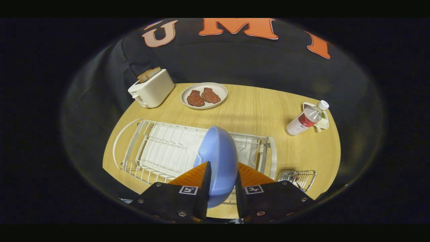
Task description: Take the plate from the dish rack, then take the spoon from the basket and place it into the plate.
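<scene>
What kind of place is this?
Probably a mock kitchen table: a toaster, a dish rack and a plate of meat on a wooden table. The fingers grip a blue plate.

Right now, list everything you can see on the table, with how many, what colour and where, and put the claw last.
Plate: one, light blue, on edge between the claw's fingers, over the dish rack.
Dish rack: one, white wire on a white tray, just ahead of the fingers.
Wire basket: one, silver, beside the rack's end; contents too small to tell.
Toaster: one, white, bread slices in its slots, beyond the rack.
Meat plate: one, white, two reddish-brown pieces on it, beside the toaster.
Water bottle: one, clear, white cap, red label, on the table's far side beyond the basket.
Small dish: one, white, under the bottle.
Table: one, light wood.
Claw: one, black with orange fingers, shut on the plate.
</scene>
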